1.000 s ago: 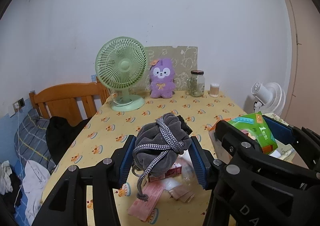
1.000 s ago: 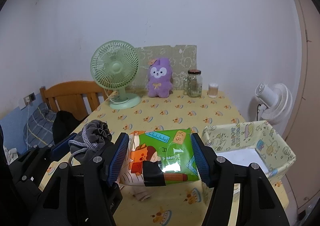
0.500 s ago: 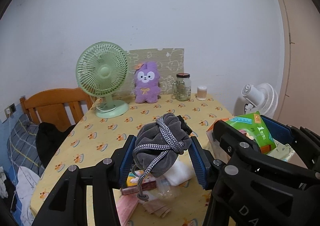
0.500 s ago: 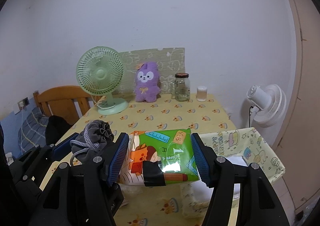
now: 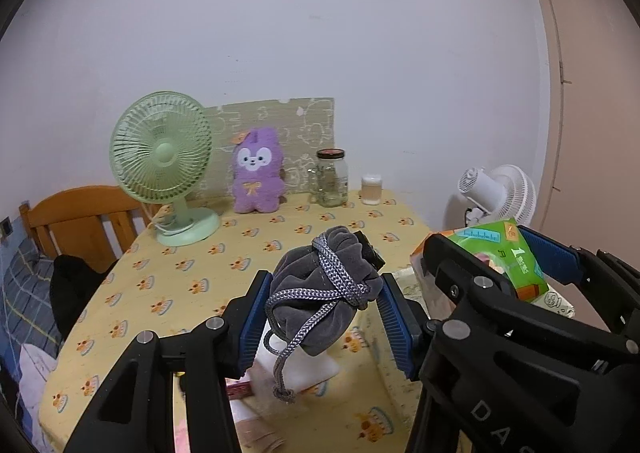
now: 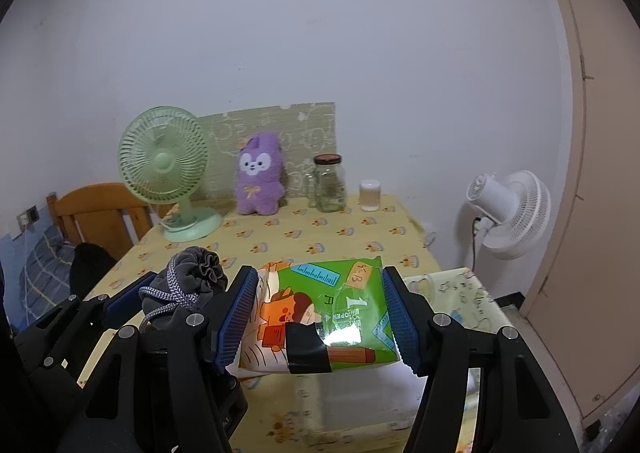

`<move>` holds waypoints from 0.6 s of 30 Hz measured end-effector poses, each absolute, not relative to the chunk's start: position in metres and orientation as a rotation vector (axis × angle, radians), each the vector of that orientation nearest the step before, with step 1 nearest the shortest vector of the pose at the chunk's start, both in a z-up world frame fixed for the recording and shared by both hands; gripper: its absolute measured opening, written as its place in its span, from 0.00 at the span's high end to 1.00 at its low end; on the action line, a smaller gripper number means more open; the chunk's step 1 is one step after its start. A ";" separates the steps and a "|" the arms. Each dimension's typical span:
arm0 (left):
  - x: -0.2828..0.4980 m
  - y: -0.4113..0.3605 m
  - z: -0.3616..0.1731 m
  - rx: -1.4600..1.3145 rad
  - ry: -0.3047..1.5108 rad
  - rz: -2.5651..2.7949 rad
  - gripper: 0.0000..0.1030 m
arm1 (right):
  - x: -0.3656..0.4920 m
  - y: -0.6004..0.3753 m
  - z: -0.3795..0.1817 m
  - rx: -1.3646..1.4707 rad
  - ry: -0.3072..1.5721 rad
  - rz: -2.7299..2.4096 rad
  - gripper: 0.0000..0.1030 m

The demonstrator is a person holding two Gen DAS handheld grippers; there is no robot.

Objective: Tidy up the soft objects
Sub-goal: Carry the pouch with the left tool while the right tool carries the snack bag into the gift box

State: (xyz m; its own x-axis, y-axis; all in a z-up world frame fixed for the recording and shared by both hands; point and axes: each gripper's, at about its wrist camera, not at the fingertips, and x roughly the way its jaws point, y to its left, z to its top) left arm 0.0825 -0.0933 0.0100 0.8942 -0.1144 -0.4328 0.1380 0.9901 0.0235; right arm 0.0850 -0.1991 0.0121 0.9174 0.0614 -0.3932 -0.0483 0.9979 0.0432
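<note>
Above the yellow patterned table, the left gripper is pinching a grey drawstring pouch between its blue pads, the pouch bulging upward with its braided cord dangling down below the fingers. Right beside it, the right gripper is clamping a green tissue packet flat between its own blue pads, a strip of black tape showing across the packet's front. Both loads are hanging clear of the tabletop, side by side, the pouch to the left of the packet.

Under the right gripper, a fabric storage box with a pale cartoon print is sitting at the table's right edge, its white inside partly showing. Beneath the left gripper, a white soft item and some pinkish packets are lying on the cloth, blurred and hard to identify.

At the far end of the table, a green desk fan, a purple plush bunny, a glass jar and a small white container are standing in a row against the wall. A white floor fan is standing off to the right, and a wooden chair is sitting at the left.
</note>
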 end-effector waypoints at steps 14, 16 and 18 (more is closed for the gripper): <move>0.103 -0.146 -0.002 0.073 0.483 -0.236 0.46 | 0.100 -0.251 -0.001 0.060 0.428 -0.037 0.36; 0.107 -0.153 -0.004 0.075 0.490 -0.252 0.46 | 0.103 -0.259 -0.004 0.063 0.434 -0.050 0.36; 0.111 -0.161 -0.008 0.078 0.503 -0.267 0.46 | 0.105 -0.266 -0.007 0.065 0.440 -0.060 0.36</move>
State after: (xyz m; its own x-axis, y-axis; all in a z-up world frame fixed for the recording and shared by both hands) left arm 0.1110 -0.1614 -0.0078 0.8424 -0.2339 -0.4855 0.2719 0.9623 0.0082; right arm 0.1054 -0.2658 -0.0066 0.9032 -0.0441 -0.4269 0.0723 0.9961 0.0500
